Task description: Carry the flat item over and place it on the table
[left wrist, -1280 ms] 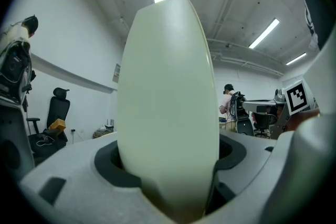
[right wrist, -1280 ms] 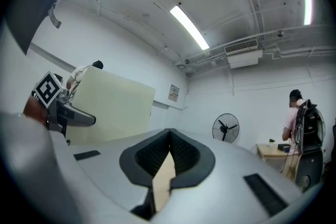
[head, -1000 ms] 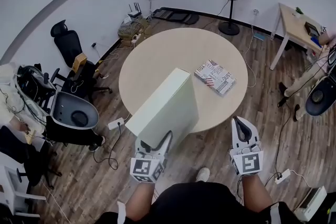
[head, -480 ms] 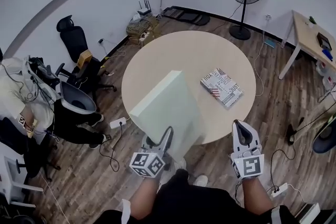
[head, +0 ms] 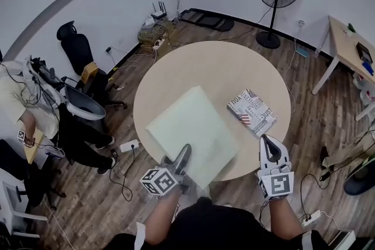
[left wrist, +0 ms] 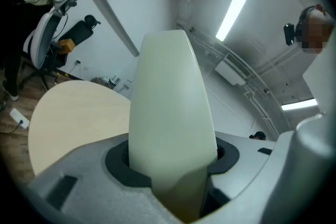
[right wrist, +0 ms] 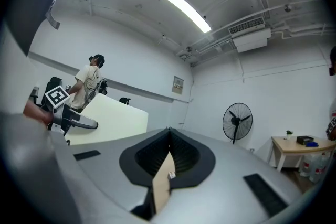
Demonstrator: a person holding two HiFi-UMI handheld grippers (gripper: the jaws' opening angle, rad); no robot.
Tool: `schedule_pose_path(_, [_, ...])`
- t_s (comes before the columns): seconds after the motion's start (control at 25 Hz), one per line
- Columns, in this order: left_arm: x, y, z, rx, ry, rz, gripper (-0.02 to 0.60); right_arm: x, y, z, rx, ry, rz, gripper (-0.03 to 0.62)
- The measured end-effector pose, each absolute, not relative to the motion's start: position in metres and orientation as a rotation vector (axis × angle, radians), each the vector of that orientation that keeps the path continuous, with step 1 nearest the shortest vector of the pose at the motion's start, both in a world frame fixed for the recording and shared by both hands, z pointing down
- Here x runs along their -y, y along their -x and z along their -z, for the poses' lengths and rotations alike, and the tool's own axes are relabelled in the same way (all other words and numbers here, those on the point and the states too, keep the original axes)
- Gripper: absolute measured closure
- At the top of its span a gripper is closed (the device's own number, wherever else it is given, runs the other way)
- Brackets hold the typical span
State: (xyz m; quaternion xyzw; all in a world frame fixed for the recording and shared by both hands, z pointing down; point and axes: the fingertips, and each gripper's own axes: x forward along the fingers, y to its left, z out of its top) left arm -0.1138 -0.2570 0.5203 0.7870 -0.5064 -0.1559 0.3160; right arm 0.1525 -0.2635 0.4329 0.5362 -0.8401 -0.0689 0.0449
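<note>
since the pale flat panel (head: 188, 126) looks light, stiff and wide, the left gripper (head: 183, 153) clamps its near edge; the right gripper (head: 267, 142) is clenched shut.

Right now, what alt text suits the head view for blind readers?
The left gripper clamps the near edge of a pale green flat rectangular panel over a round beige wooden table. A patterned printed book lies on the table; the right gripper is shut, empty.

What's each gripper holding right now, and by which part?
Left gripper clamps the pale flat panel by its near edge. Right gripper: jaws together, only a thin tan strip between them.
</note>
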Motion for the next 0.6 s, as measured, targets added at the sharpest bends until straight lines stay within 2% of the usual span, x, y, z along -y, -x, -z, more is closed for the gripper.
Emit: schedule_pose_path(0.6, [0.316,0.111,-0.623,0.968,-1.671,0.462,0.331,0.316,-0.141,-0.471,2.468,-1.674,0.104,0.597])
